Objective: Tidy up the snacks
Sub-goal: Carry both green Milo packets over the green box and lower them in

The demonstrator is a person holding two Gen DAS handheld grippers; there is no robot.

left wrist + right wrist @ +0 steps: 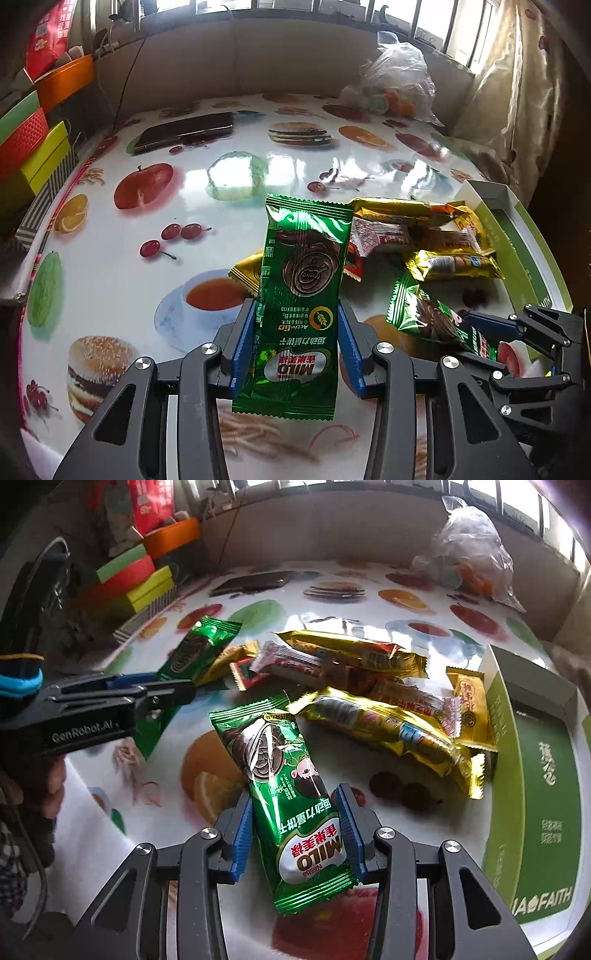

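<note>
My left gripper (297,325) is shut on a green Milo biscuit packet (303,273), which stands upright between the blue pads above the table. In the right wrist view this gripper (181,690) comes in from the left with the same packet (195,650). My right gripper (295,812) is shut on a second green Milo packet (280,771) at the near edge of the snack pile; the left wrist view shows this gripper (480,339) and its packet (421,314) low on the right. Several gold and red-white packets (369,657) lie heaped behind.
An open green and white box (535,760) lies to the right of the pile. A phone (184,131) and a plastic bag of fruit (399,81) sit at the far side of the fruit-print table (147,221). Stacked coloured boxes (33,147) line the left edge.
</note>
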